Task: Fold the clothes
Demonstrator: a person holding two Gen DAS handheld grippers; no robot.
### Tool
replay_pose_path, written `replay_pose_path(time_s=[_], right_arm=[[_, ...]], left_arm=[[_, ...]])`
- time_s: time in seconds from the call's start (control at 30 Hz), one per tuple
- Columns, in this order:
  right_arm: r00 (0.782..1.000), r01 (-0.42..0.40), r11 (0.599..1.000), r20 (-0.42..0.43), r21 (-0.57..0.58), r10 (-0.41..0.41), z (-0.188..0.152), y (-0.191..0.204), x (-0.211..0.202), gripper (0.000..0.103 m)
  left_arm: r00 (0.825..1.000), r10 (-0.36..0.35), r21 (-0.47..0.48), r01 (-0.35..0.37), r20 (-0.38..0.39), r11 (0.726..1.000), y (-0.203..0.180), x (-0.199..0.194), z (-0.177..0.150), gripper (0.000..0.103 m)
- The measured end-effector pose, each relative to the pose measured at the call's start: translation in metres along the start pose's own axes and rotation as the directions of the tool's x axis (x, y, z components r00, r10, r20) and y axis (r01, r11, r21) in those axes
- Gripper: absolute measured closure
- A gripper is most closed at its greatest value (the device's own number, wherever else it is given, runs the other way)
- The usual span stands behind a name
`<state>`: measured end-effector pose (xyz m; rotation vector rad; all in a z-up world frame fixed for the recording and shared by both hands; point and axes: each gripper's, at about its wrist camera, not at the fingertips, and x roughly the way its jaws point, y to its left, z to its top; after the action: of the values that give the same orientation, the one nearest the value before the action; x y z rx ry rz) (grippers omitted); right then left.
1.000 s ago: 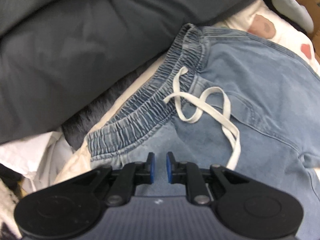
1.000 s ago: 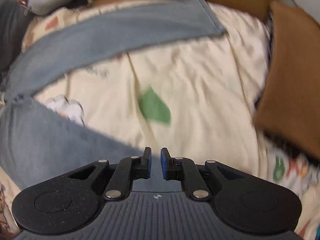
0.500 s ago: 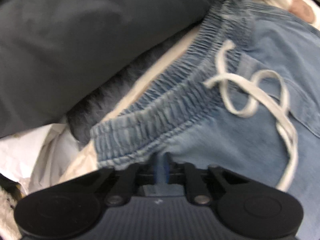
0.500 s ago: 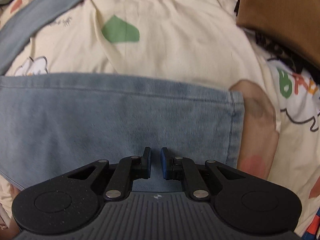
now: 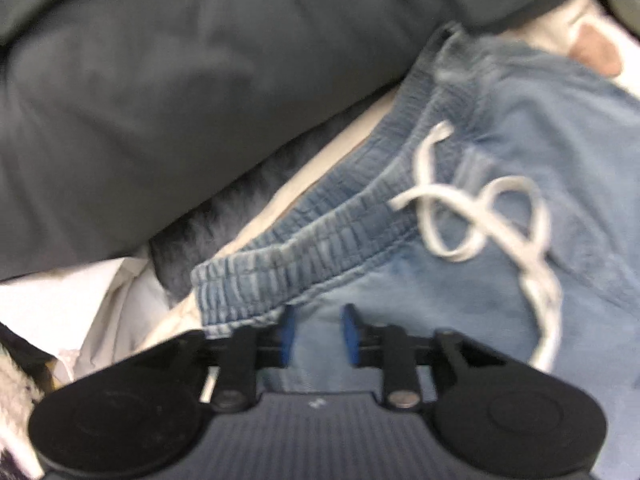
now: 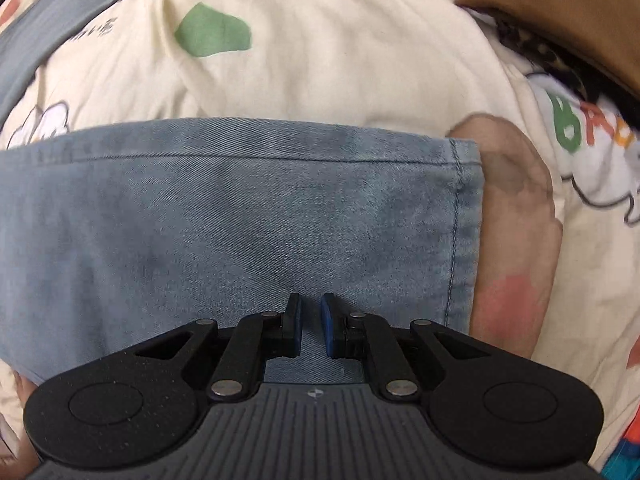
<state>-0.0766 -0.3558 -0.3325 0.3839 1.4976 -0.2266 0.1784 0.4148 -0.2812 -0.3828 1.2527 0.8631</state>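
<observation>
Light blue jeans lie on the bed. In the left wrist view their elastic waistband (image 5: 320,236) and white drawstring (image 5: 480,216) run diagonally. My left gripper (image 5: 318,326) sits just below the waistband's near corner. Its jaws are opening, and denim shows in the gap without being pinched. In the right wrist view one pant leg (image 6: 240,216) lies flat with its hem (image 6: 466,220) to the right. My right gripper (image 6: 311,320) points down over that leg, its pads a narrow gap apart and holding nothing. The other leg (image 6: 52,28) crosses the upper left.
A dark grey duvet (image 5: 200,100) bulges beside the waistband, with white cloth (image 5: 60,292) at the lower left. The cream printed bedsheet (image 6: 340,60) lies under the jeans. A brown cushion (image 6: 560,12) sits at the upper right.
My left gripper shut near the waistband corner, then its jaws parted again. My right gripper dropped from high over the bed to close above the pant leg near its hem.
</observation>
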Motion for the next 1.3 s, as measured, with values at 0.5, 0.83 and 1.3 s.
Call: replay_pose_path(time_s=[0.5,0.83,1.3], right_arm=[[1.0,-0.018,1.0,-0.015,0.016,0.018,-0.011,-0.007,0.003,0.087],[0.999,-0.017,1.0,-0.027,0.025,0.017,0.003,-0.007,0.003,0.086],[0.999,-0.019,1.0,-0.04,0.017,0.02,0.018,-0.012,0.001,0.086]], left_arm=[[0.988,-0.149,0.086,0.151,-0.029,0.985,-0.063,-0.002,-0.029,0.078],[0.995,-0.103,-0.013,0.103,-0.006,0.995,-0.043,0.031,-0.018,0.075],[0.998,-0.059,-0.188,0.055,-0.015,0.981,-0.007,0.05,0.027,0.094]])
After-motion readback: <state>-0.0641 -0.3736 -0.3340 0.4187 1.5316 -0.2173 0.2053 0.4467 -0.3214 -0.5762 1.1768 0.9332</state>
